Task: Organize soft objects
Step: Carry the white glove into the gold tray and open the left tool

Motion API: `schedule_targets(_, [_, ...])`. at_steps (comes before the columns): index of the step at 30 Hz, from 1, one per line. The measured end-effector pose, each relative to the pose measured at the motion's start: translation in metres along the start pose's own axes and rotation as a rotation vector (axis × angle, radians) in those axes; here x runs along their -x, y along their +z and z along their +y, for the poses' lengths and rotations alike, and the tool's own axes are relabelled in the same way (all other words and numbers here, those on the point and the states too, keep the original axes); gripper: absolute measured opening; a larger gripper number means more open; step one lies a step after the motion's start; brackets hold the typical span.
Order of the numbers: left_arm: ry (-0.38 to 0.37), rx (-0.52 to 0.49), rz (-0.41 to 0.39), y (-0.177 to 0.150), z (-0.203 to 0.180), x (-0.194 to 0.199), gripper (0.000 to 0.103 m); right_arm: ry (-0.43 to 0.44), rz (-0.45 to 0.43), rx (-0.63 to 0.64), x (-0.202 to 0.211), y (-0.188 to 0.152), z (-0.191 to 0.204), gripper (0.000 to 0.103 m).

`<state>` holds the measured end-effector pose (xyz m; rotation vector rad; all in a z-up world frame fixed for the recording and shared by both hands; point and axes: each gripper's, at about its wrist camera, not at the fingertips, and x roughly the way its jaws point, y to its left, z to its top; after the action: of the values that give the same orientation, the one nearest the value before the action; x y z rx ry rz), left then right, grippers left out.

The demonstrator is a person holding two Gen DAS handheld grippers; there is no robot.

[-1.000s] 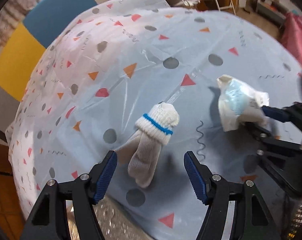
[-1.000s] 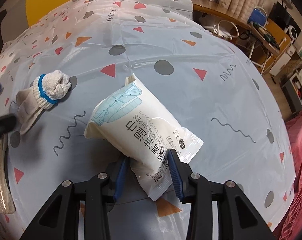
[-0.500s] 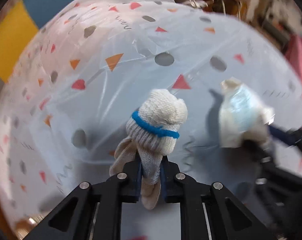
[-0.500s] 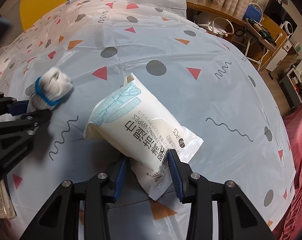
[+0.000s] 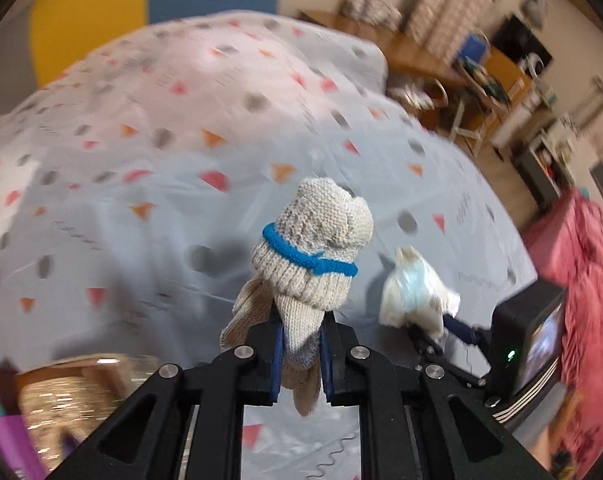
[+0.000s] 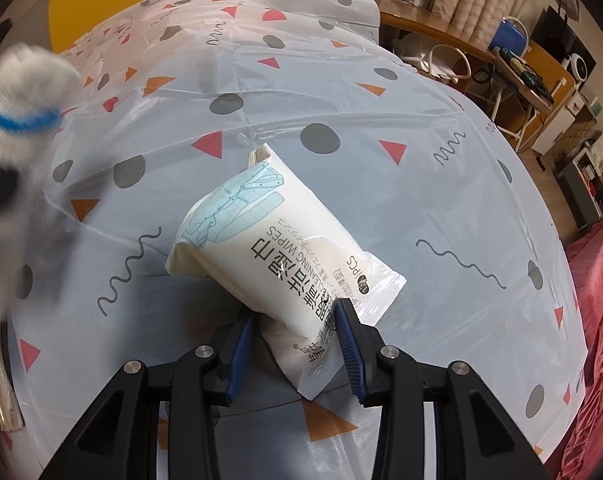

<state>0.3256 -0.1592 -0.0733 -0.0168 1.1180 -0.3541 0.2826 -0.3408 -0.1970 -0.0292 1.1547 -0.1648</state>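
- My left claw (image 5: pixel 300 354) has its blue-padded jaws squeezed almost together on the lower end of a rolled pair of grey-white knitted gloves with a blue band (image 5: pixel 313 256); the bundle stands up out of the jaws toward 12 o'clock, lifted clear of the table.
- My right claw (image 6: pixel 297 340) is partly closed, its blue pads pressing both sides of the near end of a soft white plastic pack of cleaning wipes with a pale blue shirt drawing (image 6: pixel 273 240).
- The pack lies tilted, near end in my jaws, far end pointing to about 11 o'clock and resting on the cloth.
- In the left view the same pack sits at 3 o'clock from the gloves, with the right claw's black frame behind it.
- In the right view the gloves show blurred at 10 o'clock, well apart from the pack.
- Under everything spreads a glossy pale blue plastic tablecloth with triangles, dots and squiggles (image 6: pixel 441 184).
- Farther, toward 1 o'clock, stands a cluttered wooden desk (image 6: pixel 513 60).
- At 3 o'clock hangs a red fabric (image 6: pixel 597 300).
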Motion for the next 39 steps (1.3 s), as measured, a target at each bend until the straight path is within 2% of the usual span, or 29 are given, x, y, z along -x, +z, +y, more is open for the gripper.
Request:
schedule_targets(9, [0.089, 0.176, -0.145, -0.008, 0.089, 0.080, 0.015, -0.026, -0.023, 0.058, 0.002, -0.003, 0.010, 0.040])
schedule_targets(22, [0.146, 0.358, -0.290, -0.071, 0.190, 0.166, 0.015, -0.062, -0.046, 0.126, 0.004, -0.009, 0.022, 0.039])
schedule_targets(30, [0.188, 0.425, -0.336, -0.133, 0.245, 0.204, 0.015, -0.073, -0.055, 0.137, 0.006, -0.014, 0.026, 0.039])
schedule_targets(39, [0.248, 0.560, -0.330, -0.235, 0.309, 0.225, 0.015, -0.083, -0.061, 0.143, 0.007, -0.015, 0.028, 0.038])
